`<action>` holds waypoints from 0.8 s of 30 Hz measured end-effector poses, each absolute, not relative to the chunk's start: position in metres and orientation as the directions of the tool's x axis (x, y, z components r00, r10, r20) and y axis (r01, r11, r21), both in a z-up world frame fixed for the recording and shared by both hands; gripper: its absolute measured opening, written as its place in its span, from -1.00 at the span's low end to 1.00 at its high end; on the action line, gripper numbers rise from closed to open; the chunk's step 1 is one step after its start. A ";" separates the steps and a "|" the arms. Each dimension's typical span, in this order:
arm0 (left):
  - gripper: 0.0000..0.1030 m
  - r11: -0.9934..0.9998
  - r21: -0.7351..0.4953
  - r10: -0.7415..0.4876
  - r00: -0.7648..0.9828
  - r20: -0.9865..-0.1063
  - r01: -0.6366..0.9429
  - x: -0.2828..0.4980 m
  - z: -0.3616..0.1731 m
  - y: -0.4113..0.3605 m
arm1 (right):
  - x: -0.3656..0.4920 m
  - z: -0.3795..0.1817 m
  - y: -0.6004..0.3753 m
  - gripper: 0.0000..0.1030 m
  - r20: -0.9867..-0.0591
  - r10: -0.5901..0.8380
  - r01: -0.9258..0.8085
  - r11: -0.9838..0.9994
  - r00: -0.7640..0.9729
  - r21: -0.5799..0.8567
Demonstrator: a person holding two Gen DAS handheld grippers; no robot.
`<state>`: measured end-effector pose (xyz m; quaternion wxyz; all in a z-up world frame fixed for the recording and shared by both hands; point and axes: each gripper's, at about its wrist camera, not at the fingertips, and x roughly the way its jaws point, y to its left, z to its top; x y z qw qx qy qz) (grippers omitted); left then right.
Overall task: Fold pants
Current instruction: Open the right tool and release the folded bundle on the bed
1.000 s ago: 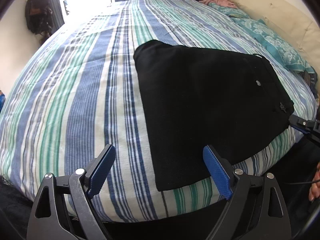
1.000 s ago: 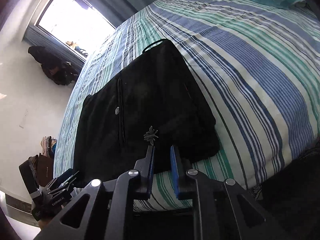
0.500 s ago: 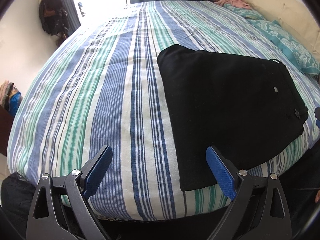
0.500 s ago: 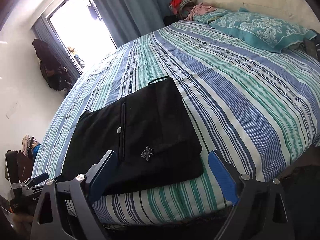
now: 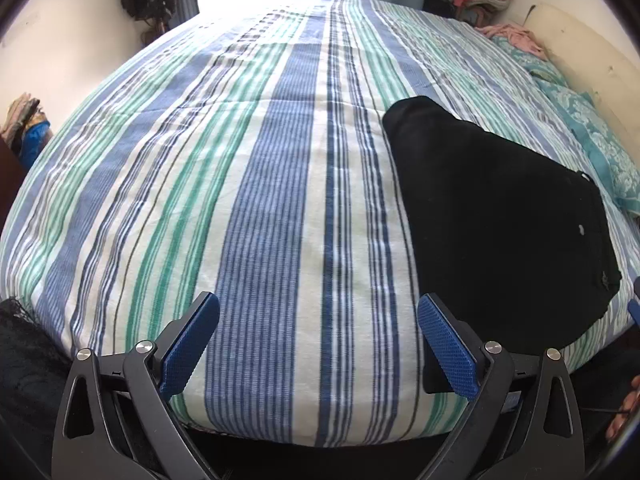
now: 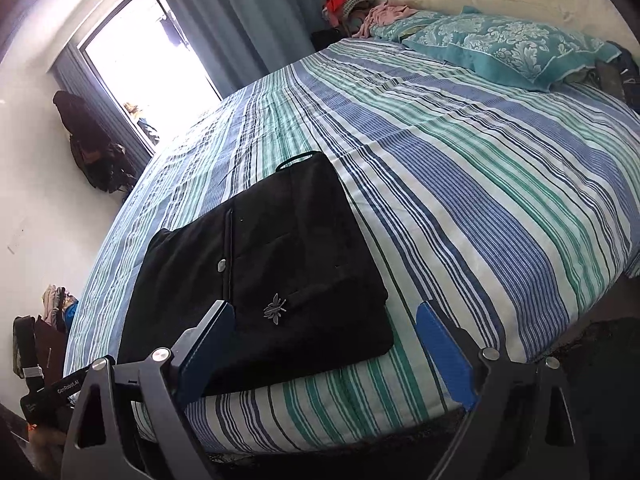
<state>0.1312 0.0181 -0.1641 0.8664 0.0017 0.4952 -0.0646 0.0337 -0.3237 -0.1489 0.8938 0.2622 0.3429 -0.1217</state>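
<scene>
Both tongs gape wide and empty at the bed's near edge: left tongs (image 5: 318, 344) over bare striped blue, green and white bedsheet (image 5: 260, 184), their jaws just opening further; right tongs (image 6: 326, 340), just sprung open, before the folded black pants (image 6: 256, 276). Those lie flat near the edge. A teal patterned pillow (image 6: 508, 48) sits far right, blue curtains (image 6: 248, 16) beyond.

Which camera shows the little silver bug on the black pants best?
The right wrist view: the bug pin sits clear and close on the folded pants. The left wrist view shows it only as a faint speck near the edge.
</scene>
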 end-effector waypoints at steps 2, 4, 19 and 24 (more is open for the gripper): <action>0.94 0.995 -0.038 -0.082 0.514 -0.854 0.095 0.131 -0.170 0.028 | 0.031 -0.144 -0.323 0.79 -0.666 -0.056 0.400 0.836 0.743 0.375; 0.94 0.998 -0.015 -0.047 0.499 -0.866 0.068 0.134 -0.181 0.036 | 0.029 -0.142 -0.323 0.87 -0.659 -0.070 0.404 0.837 0.749 0.369; 0.96 0.999 -0.012 -0.027 0.459 -0.888 0.035 0.141 -0.199 0.047 | 0.032 -0.149 -0.328 0.90 -0.665 -0.038 0.407 0.815 0.746 0.411; 0.98 0.999 -0.022 -0.031 0.457 -0.889 0.024 0.143 -0.201 0.048 | 0.024 -0.150 -0.339 0.90 -0.647 -0.042 0.425 0.786 0.761 0.449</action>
